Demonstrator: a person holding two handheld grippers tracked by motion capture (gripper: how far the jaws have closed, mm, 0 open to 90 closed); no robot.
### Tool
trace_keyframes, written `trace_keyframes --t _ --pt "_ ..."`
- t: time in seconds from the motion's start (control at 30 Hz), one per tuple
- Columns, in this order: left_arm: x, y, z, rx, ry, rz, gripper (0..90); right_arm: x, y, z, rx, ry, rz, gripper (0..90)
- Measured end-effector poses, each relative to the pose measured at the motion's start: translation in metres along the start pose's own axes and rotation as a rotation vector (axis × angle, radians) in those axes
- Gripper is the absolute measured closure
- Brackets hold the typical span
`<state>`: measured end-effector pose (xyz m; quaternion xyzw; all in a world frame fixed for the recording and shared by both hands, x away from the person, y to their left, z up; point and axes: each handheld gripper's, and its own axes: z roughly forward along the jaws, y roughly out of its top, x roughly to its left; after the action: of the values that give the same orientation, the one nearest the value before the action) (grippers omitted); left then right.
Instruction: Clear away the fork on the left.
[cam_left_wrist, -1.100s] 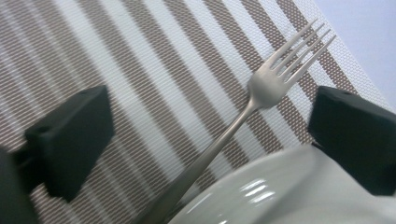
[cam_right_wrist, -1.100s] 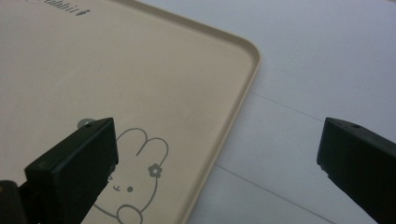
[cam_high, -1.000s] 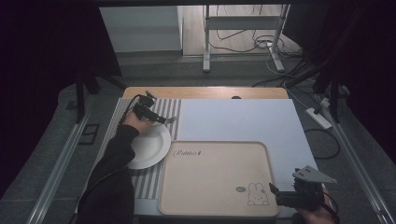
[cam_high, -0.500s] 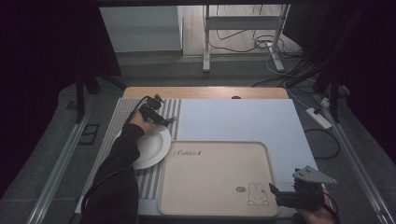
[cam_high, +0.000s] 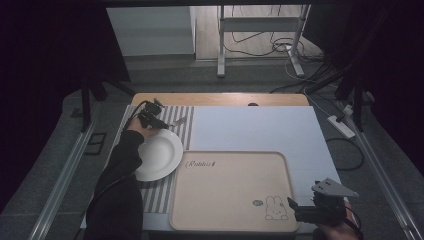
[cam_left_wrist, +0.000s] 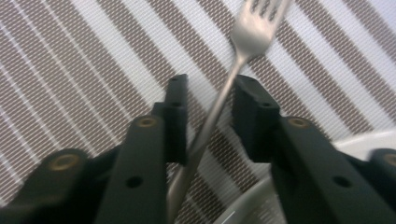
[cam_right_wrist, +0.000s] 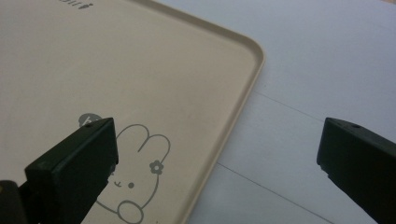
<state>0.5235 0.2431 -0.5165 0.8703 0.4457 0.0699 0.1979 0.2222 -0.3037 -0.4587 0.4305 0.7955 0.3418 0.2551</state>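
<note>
A silver fork (cam_left_wrist: 254, 32) lies on the striped placemat (cam_left_wrist: 70, 70), tines pointing away. Its handle runs between the jaws of my left gripper (cam_left_wrist: 210, 88). The jaws have just been closing; a gap still shows beside the handle, so the gripper counts as open. In the high view the left gripper (cam_high: 161, 122) sits at the far rim of the white plate (cam_high: 157, 155), with the fork (cam_high: 179, 120) just to its right. My right gripper (cam_high: 295, 210) rests open and empty over the near right corner of the beige tray (cam_high: 230, 190).
The plate's rim (cam_left_wrist: 364, 140) lies close beside the left jaws. The tray (cam_right_wrist: 140, 70), with a rabbit drawing (cam_right_wrist: 140, 177), sits on a pale blue table cover (cam_high: 260, 130). The wooden table edge (cam_high: 220, 99) runs along the far side.
The left hand has moved from over the plate toward the far edge of the placemat, reaching the fork. The right gripper has stayed put.
</note>
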Motion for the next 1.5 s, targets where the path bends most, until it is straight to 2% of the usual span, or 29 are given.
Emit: trace_keyframes --t 0.07,0.1,0.17,0.23,0.3,0.47,0.57,0.67,0.7,0.93,1.0,1.27,1.4,1.5 --pt "0.001 -0.002 -0.002 0.003 -0.003 0.026 77.0 0.0 0.0 0.0 0.0 0.001 0.0 0.0" --pt "0.003 -0.004 -0.002 0.005 -0.055 0.034 81.5 0.0 0.0 0.0 0.0 0.001 0.0 0.0" --pt "0.002 -0.004 -0.002 0.007 -0.054 0.04 85.8 0.0 0.0 0.0 0.001 0.001 0.0 0.0" --pt "0.004 -0.006 -0.002 -0.002 -0.074 0.016 85.8 0.0 0.0 0.0 0.0 0.0 0.0 0.0" --pt "0.006 -0.007 -0.003 -0.011 -0.082 0.011 85.9 0.0 0.0 0.0 -0.001 0.0 0.003 0.0" --pt "0.013 -0.009 -0.009 -0.027 -0.057 -0.008 86.0 -0.001 0.0 0.0 0.002 0.006 0.006 0.0" --pt "0.022 -0.016 -0.017 -0.034 -0.051 -0.039 86.0 -0.001 0.0 0.0 0.0 0.005 0.005 0.0" --pt "0.026 -0.02 -0.022 -0.026 -0.036 -0.045 86.0 -0.001 0.0 0.0 -0.002 0.004 0.005 0.0" --pt "0.03 -0.025 -0.026 -0.023 -0.017 -0.054 86.0 -0.001 0.0 0.0 0.0 0.006 0.004 0.0" --pt "0.039 -0.036 -0.04 -0.015 0.012 -0.071 86.0 -0.001 0.0 0.0 0.001 0.005 0.007 0.0" --pt "0.042 -0.04 -0.048 -0.021 0.011 -0.075 86.0 -0.001 0.0 0.0 0.001 0.005 0.009 0.0" --pt "0.042 -0.044 -0.067 -0.014 0.017 -0.065 86.0 -0.001 0.0 0.0 -0.006 0.002 0.01 0.0" --pt "0.037 -0.045 -0.075 -0.023 0.008 -0.056 86.0 -0.001 0.0 0.0 -0.004 0.003 0.01 0.0" --pt "0.03 -0.045 -0.08 -0.037 -0.015 -0.055 85.9 -0.001 0.0 0.0 -0.006 0.001 0.011 0.0"
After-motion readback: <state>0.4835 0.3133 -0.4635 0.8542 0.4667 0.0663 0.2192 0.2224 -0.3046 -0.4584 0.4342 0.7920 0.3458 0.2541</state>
